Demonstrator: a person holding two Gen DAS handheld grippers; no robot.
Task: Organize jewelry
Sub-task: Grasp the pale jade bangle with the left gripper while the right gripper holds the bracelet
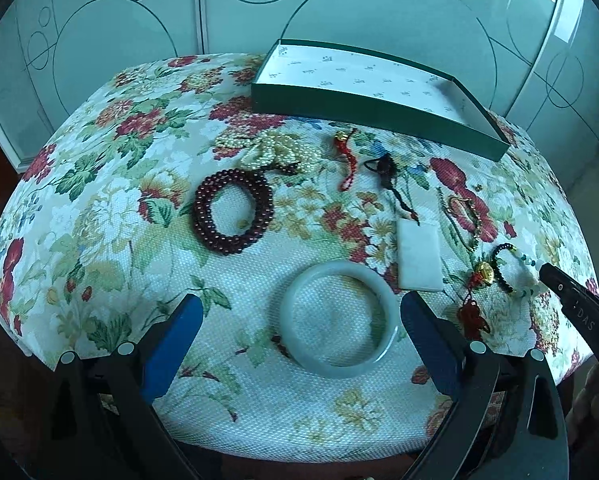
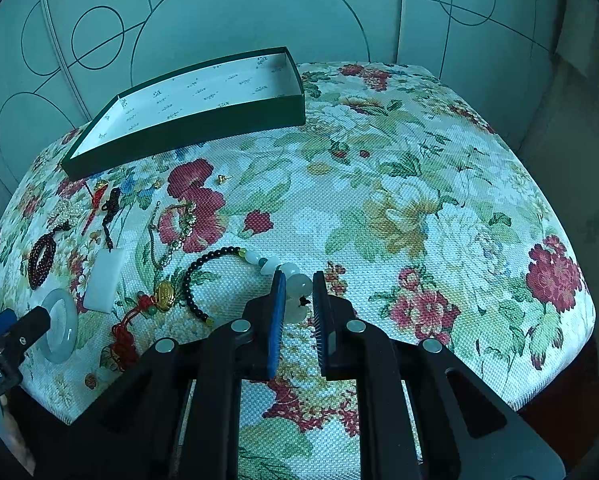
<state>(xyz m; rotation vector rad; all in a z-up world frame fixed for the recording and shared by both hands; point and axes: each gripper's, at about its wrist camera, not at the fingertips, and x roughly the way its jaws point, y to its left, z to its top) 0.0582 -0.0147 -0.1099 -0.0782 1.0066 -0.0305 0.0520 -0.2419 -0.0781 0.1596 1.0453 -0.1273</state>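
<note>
A floral cloth [image 1: 111,216] covers the whole surface, and the jewelry is spread across it. At the far edge sits a long green box [image 1: 375,114], open and shallow, its white printed lining bare.

The left gripper [image 1: 299,316] hangs low over the near part of the cloth with its blue fingers [image 1: 171,344] spread wide; the pale jade bangle [image 1: 339,318] lies flat between them, touching neither as far as the view shows. The right gripper [image 2: 299,292] has its fingers drawn in narrow on either side of the pale round beads of a mixed bead bracelet [image 2: 235,256], whose black half curves away to the left on the cloth. Whether the pads actually press the bead between them is hard to tell.

Beyond the bangle lies a dark red bead bracelet [image 1: 233,216], coiled in a thick ring, with a heap of pearl strands [image 1: 275,150] just behind it. Right of the bangle is a white rectangular pendant [image 1: 419,256] on a dark cord, then a gold charm with a red knotted tassel [image 1: 479,280] beside the black beads. Nearer the box lie a small red and gold charm [image 1: 345,150], a thin gold chain [image 2: 179,220] on a red flower, and a tiny gold earring [image 2: 222,178] off on its own
</note>
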